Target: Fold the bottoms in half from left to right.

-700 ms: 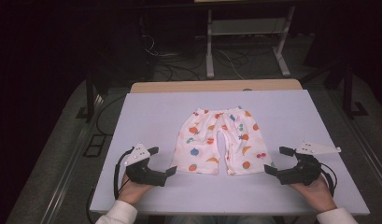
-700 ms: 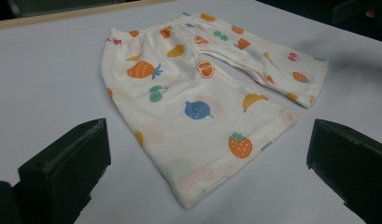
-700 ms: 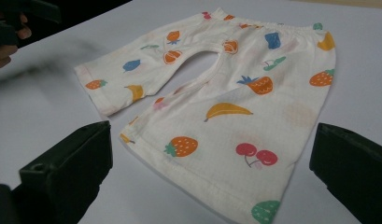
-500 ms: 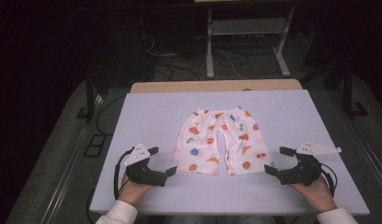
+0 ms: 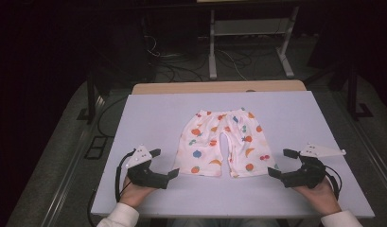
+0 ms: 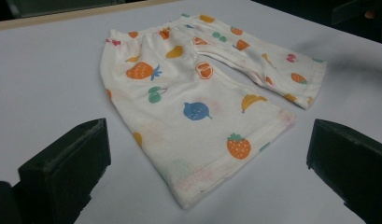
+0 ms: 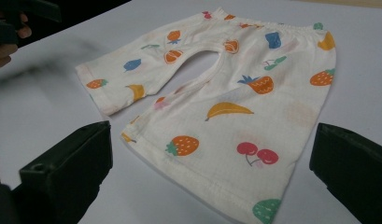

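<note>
A pair of small white shorts (image 5: 223,144) printed with fruit is lying flat near the middle of the pale surface (image 5: 153,113), its waistband pointing away from the person and its two leg hems facing the near edge. The legs are spreading slightly apart, leaving a narrow gap of bare surface between them. In the left gripper view the shorts (image 6: 198,98) are lying just ahead of the jaws, with the nearest hem corner sitting between the two black jaw tips but not touching either. In the right gripper view the shorts (image 7: 235,98) are likewise lying ahead, the near hem reaching in between the jaws without contact.

The left gripper (image 5: 163,164) is resting low over the surface just beside the left leg hem, its jaws standing wide apart and holding nothing. The right gripper (image 5: 282,163) is sitting just beside the right leg hem, its jaws also standing wide apart and empty. Each gripper is carrying a grey three-cornered plate on top, and a dark cable is looping off behind each one. The person's hands are gripping the handles, with white sleeves (image 5: 119,216) coming in from the near edge.

Beyond the far edge, a strip of wooden tabletop (image 5: 219,87) is showing, and cables are trailing over the dark floor (image 5: 181,66) near a metal stand (image 5: 250,42).
</note>
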A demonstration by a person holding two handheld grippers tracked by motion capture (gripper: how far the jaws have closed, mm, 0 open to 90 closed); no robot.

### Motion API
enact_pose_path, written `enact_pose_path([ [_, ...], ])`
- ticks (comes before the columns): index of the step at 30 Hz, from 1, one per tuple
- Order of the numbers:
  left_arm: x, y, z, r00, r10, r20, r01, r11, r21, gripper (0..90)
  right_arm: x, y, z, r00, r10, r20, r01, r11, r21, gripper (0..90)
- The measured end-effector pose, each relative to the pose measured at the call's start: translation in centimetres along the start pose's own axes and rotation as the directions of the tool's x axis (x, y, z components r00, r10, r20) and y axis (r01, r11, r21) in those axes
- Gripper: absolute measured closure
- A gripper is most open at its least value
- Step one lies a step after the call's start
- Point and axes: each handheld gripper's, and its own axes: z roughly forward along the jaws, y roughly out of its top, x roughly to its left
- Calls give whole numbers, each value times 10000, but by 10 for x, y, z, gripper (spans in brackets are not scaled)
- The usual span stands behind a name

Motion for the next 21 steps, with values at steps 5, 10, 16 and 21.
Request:
enact_pose_path([
  [5,0,0,1,10000,27,16,-27,10000,43,0,0,1,0,10000,-4,-39,4,10000,-19,0],
  [10,0,0,1,10000,16,30,-17,10000,53,0,-1,6,-4,9997,212,-151,-213,9998,-57,0],
  [16,0,-1,1,10000,-8,18,8,10000,89,0,-2,15,-2,9992,329,-243,-331,9994,-87,0],
  [21,1,-1,1,10000,-52,7,52,9999,93,0,-1,18,4,9993,238,-284,-233,9996,174,0],
])
